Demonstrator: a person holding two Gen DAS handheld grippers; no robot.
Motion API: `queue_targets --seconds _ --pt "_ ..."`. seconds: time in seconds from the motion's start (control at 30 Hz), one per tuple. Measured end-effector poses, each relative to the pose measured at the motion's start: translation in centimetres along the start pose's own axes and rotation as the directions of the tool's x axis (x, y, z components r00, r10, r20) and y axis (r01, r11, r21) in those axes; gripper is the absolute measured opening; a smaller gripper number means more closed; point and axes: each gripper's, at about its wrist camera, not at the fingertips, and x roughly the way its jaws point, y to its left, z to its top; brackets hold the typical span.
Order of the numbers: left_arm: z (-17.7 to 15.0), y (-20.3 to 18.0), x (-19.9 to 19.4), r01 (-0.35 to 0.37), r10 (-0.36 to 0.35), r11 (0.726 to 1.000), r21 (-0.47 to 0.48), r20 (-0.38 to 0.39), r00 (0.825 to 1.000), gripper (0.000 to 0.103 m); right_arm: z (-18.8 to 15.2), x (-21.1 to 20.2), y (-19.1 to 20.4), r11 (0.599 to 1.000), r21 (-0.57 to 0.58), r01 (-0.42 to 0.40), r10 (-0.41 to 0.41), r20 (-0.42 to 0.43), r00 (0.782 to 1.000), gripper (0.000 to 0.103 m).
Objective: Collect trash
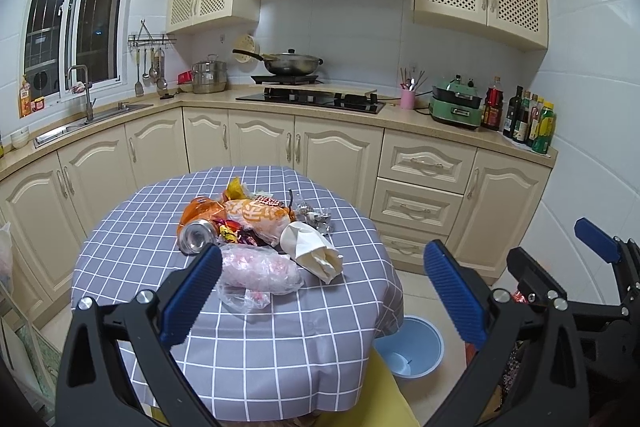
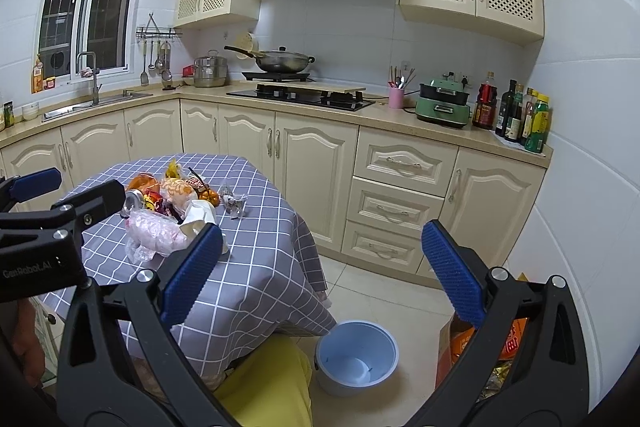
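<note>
Blue-padded and spread wide apart, both hand-held grippers hold nothing: the left hand-held gripper (image 1: 320, 291) hangs above the near edge of the counter (image 1: 256, 355), the right hand-held gripper (image 2: 322, 275) off to its side over the floor. The trash (image 1: 256, 227) lies heaped in the middle of the grey checked cloth: a crushed can (image 1: 197, 235), a clear plastic bag (image 1: 256, 269), a white paper cup (image 1: 310, 251), orange wrappers (image 1: 256, 213). The blue bin (image 2: 356, 357) stands on the floor beside the counter, seemingly with nothing in it.

By my judgement the collecting has not started; this is the approach. The next move calls for lowering the left gripper onto the nearest piece, likely the plastic bag, and closing gently on its loose film.

The right view shows the bin's whole inside and an orange carton (image 2: 516, 343) on the floor; the left view shows the pile far more plainly.
</note>
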Motion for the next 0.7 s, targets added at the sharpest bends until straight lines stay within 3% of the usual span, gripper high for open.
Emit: queue_targets --seconds 0.5,0.7 --pt "0.0 0.4 0.0 0.001 -0.001 1.0 -0.01 0.002 1.0 0.099 -0.1 0.0 0.3 1.0 0.009 -0.002 0.002 -0.006 1.0 0.098" --pt "-0.2 1.3 0.2 -0.036 0.036 0.999 -0.016 0.001 0.999 0.099 0.0 1.0 0.8 1.0 0.016 -0.014 0.014 -0.023 1.0 0.098"
